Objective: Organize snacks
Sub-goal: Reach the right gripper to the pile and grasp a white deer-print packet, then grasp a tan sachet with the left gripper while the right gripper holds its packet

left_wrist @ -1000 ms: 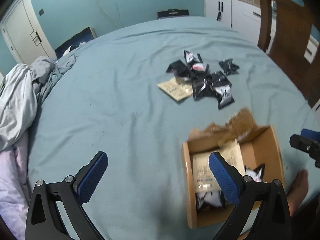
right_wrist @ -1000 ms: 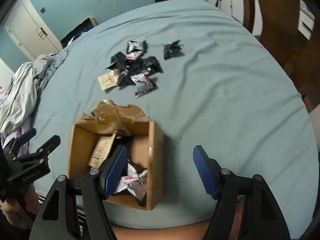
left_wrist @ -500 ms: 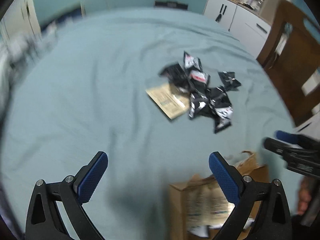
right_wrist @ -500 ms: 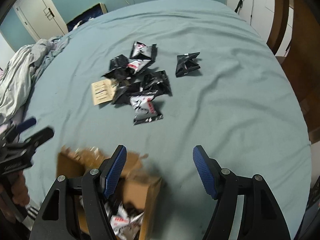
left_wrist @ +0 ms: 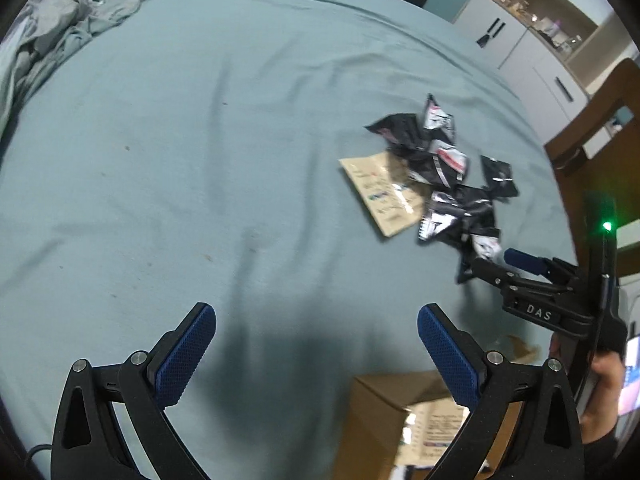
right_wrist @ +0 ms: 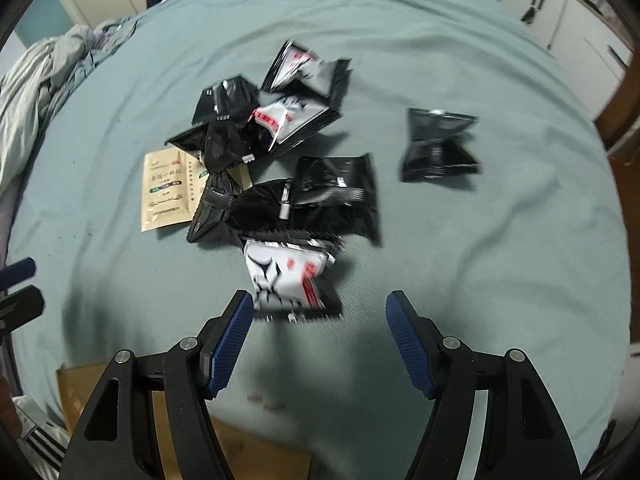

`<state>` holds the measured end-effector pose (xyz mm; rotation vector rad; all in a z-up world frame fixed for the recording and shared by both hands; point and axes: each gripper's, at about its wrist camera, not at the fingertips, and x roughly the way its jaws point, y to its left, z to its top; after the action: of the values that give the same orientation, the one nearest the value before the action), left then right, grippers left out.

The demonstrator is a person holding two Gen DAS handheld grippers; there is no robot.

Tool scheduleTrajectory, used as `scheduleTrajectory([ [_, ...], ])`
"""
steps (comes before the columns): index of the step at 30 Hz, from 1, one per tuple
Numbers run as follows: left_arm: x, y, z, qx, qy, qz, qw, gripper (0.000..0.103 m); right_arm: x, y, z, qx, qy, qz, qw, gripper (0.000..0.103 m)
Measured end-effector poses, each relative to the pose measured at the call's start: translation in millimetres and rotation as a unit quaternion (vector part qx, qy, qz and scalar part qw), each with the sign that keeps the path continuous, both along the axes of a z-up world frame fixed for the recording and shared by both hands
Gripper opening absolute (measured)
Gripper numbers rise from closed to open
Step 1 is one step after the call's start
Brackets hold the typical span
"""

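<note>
Several black and white snack packets (right_wrist: 280, 184) lie in a pile on the teal bed sheet, with a tan sachet (right_wrist: 168, 190) at the pile's left and one black packet (right_wrist: 438, 146) apart at the right. My right gripper (right_wrist: 320, 316) is open and empty, just short of the nearest white packet (right_wrist: 286, 278). My left gripper (left_wrist: 316, 328) is open and empty over bare sheet, left of the pile (left_wrist: 444, 184). The cardboard box (left_wrist: 384, 428) with packets inside sits at the near edge. The right gripper also shows in the left wrist view (left_wrist: 516, 268).
Crumpled grey bedding (right_wrist: 44, 80) lies at the bed's far left. White cabinets (left_wrist: 520, 44) and a wooden chair (left_wrist: 592, 128) stand beyond the bed's right side. The box edge (right_wrist: 104, 392) lies under my right gripper.
Both grippers moved forward from over the box toward the snack pile. The right gripper now sits close to the nearest white packet. Both stayed open.
</note>
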<state>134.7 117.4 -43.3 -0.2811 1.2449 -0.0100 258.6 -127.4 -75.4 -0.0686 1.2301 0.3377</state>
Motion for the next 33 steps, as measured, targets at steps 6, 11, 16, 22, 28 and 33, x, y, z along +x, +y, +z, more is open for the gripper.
scheduleTrajectory([
  [6, 6.0, -6.6, -4.9, 0.05, -0.013, -0.015, 0.9986, 0.103, 25.9, 19.6, -21.8, -0.018, 0.006, 0.026, 0.999, 0.068],
  [11, 19.6, -17.9, -8.0, 0.069, -0.022, -0.048, 0.9962, 0.103, 18.2, 7.3, -8.6, 0.007, -0.009, 0.017, 1.0, 0.035],
  [16, 42.7, -32.3, -14.5, 0.069, -0.035, -0.072, 0.9944, 0.103, -19.5, -21.7, 36.7, 0.053, -0.048, -0.002, 0.997, 0.028],
  [22, 70.3, -38.6, -36.8, 0.013, -0.005, -0.075, 0.9971, 0.103, -104.3, -55.4, 93.9, 0.097, -0.114, -0.039, 0.988, 0.028],
  [28, 92.0, -37.2, -53.8, -0.034, 0.02, -0.05, 0.998, 0.094, -184.5, -78.5, 101.7, 0.104, -0.156, -0.061, 0.98, 0.028],
  [33, 103.5, -44.9, -54.0, -0.027, 0.018, -0.04, 0.9987, 0.059, -213.6, -84.9, 92.2, 0.104, -0.15, -0.079, 0.98, 0.028],
])
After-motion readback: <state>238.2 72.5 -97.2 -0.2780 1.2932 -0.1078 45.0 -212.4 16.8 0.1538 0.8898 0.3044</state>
